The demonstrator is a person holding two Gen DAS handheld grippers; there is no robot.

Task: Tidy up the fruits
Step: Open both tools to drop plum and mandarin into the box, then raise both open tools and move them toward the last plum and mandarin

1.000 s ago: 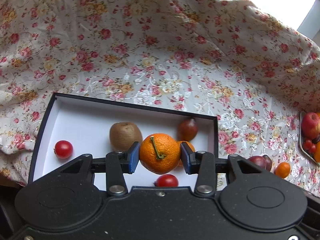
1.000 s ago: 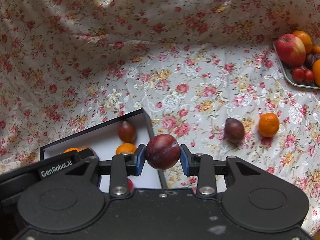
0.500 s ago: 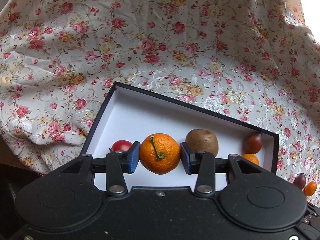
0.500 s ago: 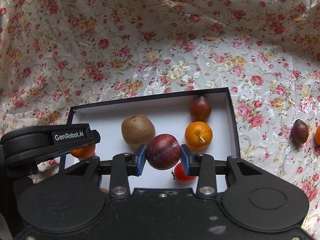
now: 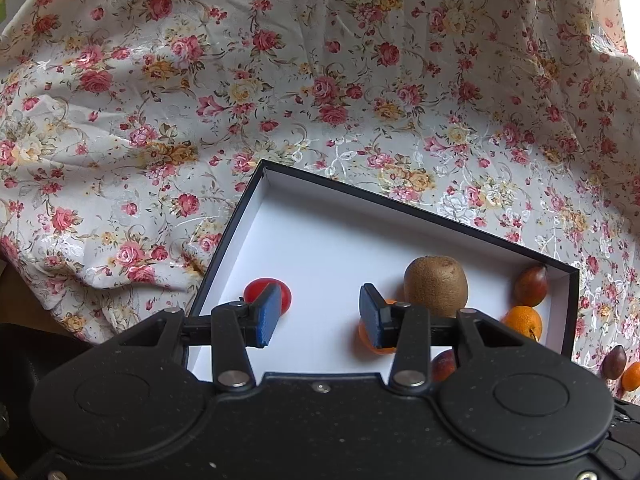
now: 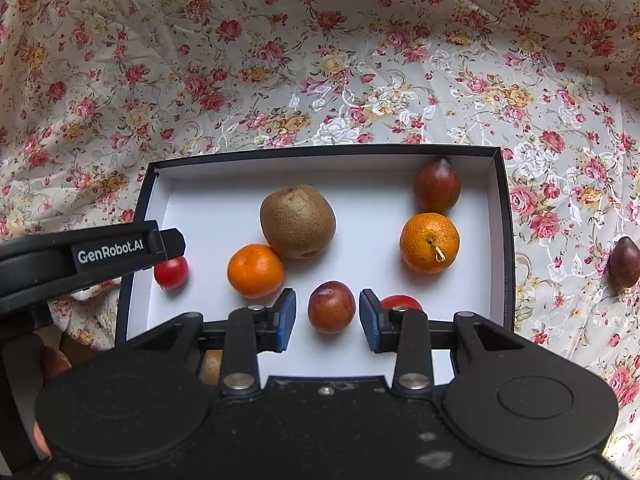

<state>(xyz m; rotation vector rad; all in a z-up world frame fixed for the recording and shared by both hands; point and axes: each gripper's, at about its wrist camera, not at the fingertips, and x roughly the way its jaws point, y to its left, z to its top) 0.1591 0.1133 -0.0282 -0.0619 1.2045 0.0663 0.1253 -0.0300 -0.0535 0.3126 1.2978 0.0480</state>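
While both grippers' jaws gape, the plum (image 6: 331,307) apparently rests in the box (image 6: 506,236).

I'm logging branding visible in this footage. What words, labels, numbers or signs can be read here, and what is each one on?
"GenRobot.AI": white lettering on the black side of the left gripper, seen in the right wrist view beside the box.
No other text shows: the fruits, the box and the floral cloth carry no readable words or numbers.
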